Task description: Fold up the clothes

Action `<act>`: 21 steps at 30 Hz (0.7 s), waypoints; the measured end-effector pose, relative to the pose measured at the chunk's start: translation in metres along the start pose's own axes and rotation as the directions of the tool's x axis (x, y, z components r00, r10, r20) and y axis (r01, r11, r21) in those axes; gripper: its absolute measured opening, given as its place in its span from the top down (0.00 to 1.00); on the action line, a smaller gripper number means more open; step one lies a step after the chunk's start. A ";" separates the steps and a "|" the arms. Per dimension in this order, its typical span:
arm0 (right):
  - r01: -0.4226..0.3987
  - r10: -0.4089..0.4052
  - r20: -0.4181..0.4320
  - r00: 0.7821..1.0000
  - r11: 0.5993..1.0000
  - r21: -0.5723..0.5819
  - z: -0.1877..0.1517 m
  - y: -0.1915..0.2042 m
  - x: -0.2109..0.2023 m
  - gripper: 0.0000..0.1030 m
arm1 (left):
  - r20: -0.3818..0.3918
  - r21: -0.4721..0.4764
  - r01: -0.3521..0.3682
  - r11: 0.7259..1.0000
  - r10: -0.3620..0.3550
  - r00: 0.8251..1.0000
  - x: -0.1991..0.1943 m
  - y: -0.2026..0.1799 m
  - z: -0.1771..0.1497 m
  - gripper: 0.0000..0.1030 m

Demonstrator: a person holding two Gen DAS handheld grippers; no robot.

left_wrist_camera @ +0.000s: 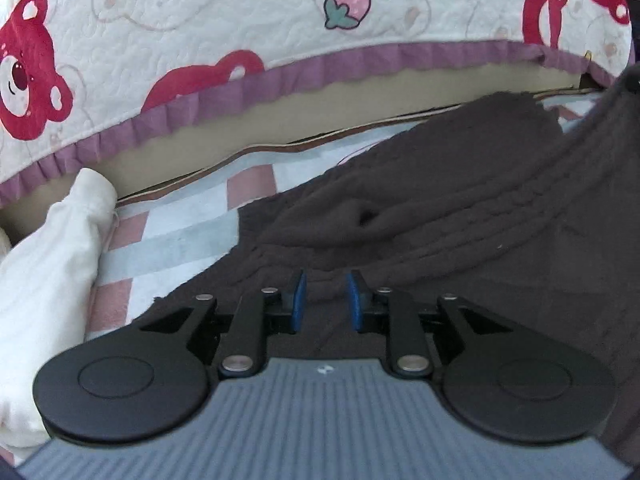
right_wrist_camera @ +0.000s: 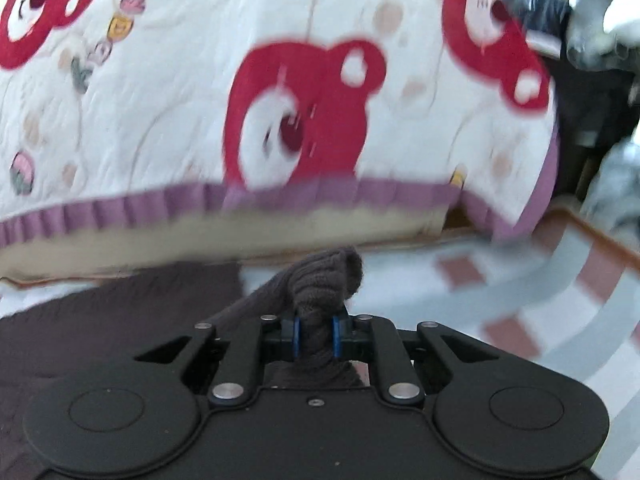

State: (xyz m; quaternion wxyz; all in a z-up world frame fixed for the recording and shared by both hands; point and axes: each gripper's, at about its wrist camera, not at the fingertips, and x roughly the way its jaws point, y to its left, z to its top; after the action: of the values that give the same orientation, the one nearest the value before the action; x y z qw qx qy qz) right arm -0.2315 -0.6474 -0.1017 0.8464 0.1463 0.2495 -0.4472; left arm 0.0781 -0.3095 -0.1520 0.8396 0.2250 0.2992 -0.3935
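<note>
A white quilted bedspread printed with red bears and edged in purple frill (left_wrist_camera: 248, 28) hangs above a pink-and-pale-blue checked sheet (left_wrist_camera: 176, 224), on which the dark brown knitted garment (left_wrist_camera: 420, 200) lies spread. The right gripper (right_wrist_camera: 316, 338) is clenched on a bunched fold of this garment. The left gripper (left_wrist_camera: 326, 300) hangs released over the knit, blue pads (left_wrist_camera: 298, 300) apart, beside a white cloth bundle (left_wrist_camera: 52, 264).

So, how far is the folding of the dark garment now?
Early stage. Done: the dark garment lies spread on the checked sheet, but rumpled, with no clean fold visible. In hand: the right gripper is shut on a bunched knit edge of it; the left gripper is open above the fabric, holding nothing. Left: the folds themselves. The white cloth lies untouched.
</note>
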 end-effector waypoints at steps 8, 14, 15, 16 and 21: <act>0.022 -0.023 -0.178 0.984 1.000 -0.007 -0.016 0.001 0.063 0.62 | -0.073 -0.127 0.033 0.991 -0.043 0.996 -0.006 -0.009 -0.040 0.75; -0.160 0.182 -0.189 0.965 0.979 0.126 -0.066 -0.021 -0.045 0.41 | -0.155 -0.137 0.050 0.989 -0.071 0.985 -0.020 -0.010 -0.086 0.70; -0.164 0.195 -0.198 0.961 0.973 0.161 -0.075 -0.029 -0.062 0.41 | -0.164 -0.134 0.048 0.990 -0.070 0.984 -0.021 -0.011 -0.092 0.70; -0.154 0.196 -0.206 0.959 0.967 0.201 -0.087 -0.039 -0.078 0.41 | -0.171 -0.134 0.045 0.990 -0.068 0.983 -0.021 -0.011 -0.096 0.70; -0.093 0.233 -0.254 0.939 0.881 0.463 -0.143 -0.091 -0.132 0.41 | -0.173 -0.138 0.035 0.990 -0.059 0.983 -0.023 -0.012 -0.102 0.70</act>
State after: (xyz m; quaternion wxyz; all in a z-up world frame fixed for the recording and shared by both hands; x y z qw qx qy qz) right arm -0.4111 -0.5407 -0.1501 0.7770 0.4230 0.2540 -0.3909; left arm 0.0233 -0.2413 -0.2115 0.8135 0.1950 0.4035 -0.3707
